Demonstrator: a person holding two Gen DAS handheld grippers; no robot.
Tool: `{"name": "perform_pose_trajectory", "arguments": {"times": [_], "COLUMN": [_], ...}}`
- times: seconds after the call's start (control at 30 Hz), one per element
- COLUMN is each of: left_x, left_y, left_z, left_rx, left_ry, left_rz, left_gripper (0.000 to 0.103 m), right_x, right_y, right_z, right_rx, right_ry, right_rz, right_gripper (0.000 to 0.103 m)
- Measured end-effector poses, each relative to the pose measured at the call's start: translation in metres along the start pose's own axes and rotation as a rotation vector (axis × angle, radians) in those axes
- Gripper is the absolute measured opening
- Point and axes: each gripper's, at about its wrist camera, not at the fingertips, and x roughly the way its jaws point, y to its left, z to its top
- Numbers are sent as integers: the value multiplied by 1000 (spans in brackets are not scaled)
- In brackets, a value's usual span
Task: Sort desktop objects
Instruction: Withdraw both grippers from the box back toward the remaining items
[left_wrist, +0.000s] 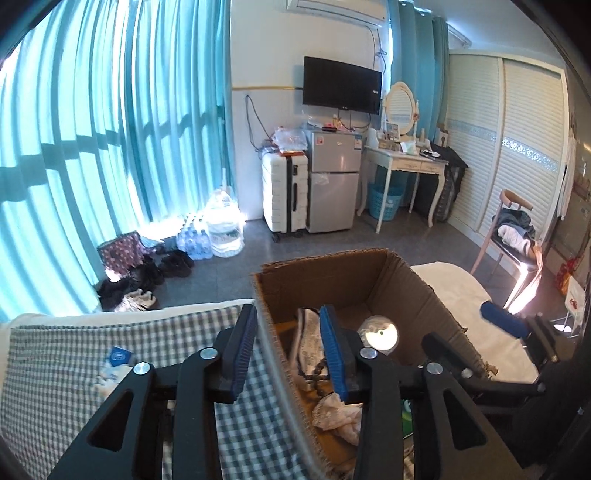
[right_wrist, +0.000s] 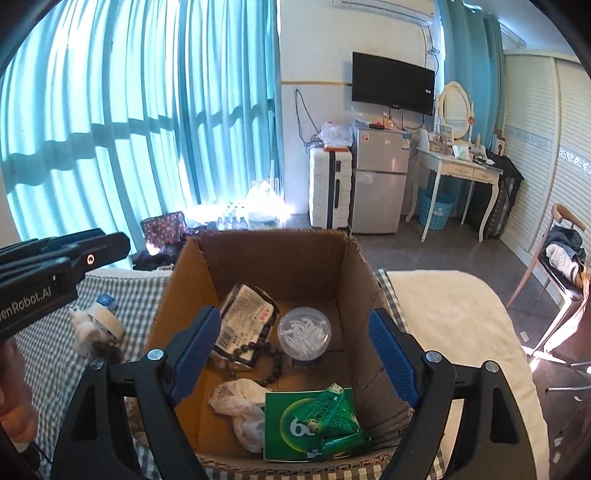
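Both grippers' fingers, right (right_wrist: 295, 354) spread wide and left (left_wrist: 290, 347) narrower, are held empty over the cardboard box (right_wrist: 177, 288), while the light, rigid tape roll (right_wrist: 107, 319) left on the checked cloth is best gripped across its rim.

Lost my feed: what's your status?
Left gripper and right gripper open, empty. Cardboard box holds sorted items. Tape roll remains on checked cloth.

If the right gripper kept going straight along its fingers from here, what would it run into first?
Probably the contents of the cardboard box: the right gripper, open and empty, aims down into it, roughly at the clear round container. Depth is uncertain, so the bead bracelet beside it could come first.
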Motion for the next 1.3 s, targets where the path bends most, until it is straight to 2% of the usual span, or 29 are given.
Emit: {"name": "perform_pose_trajectory", "arguments": {"times": [0.13, 0.27, 0.4, 0.47, 0.6, 0.67, 0.73, 0.93, 1.1, 1.3], "left_x": [-19, -35, -52, -59, -71, -78, -85, -96, -99, -101], "left_y": [12, 31, 50, 60, 79, 91, 102, 138, 164, 181], "left_z": [2, 3, -1, -3, -6, -7, -9, -16, -25, -36], "left_rx": [-3, -32, -59, -60, -87, -102, -110, -159, -204, -206], "left_ry": [-30, -46, -61, -68, -86, -98, -111, -121, -112, -110], "left_rz": [36, 62, 85, 108, 140, 157, 175, 230, 245, 268], "left_gripper": [47, 61, 69, 76, 87, 97, 103, 103, 103, 103], "right_x": [-13, -19, -18, -22, -29, -33, -37, -39, -34, -28], "right_y": [10, 23, 34, 40, 53, 62, 71, 96, 118, 132], "right_z": [7, 6, 6, 7, 11, 14, 16, 20, 18, 17], "right_rx": [-6, -16, -36, -46, -39, -41, -50, -49, -78, -96], "right_ry": [-28, -47, -31, -39, -49, -58, -69, -79, -63, -57], "right_rz": [16, 45, 51, 64, 97, 116, 139, 197, 212, 207], "right_gripper": [86, 89, 89, 89, 98, 99, 102, 103, 103, 103]}}
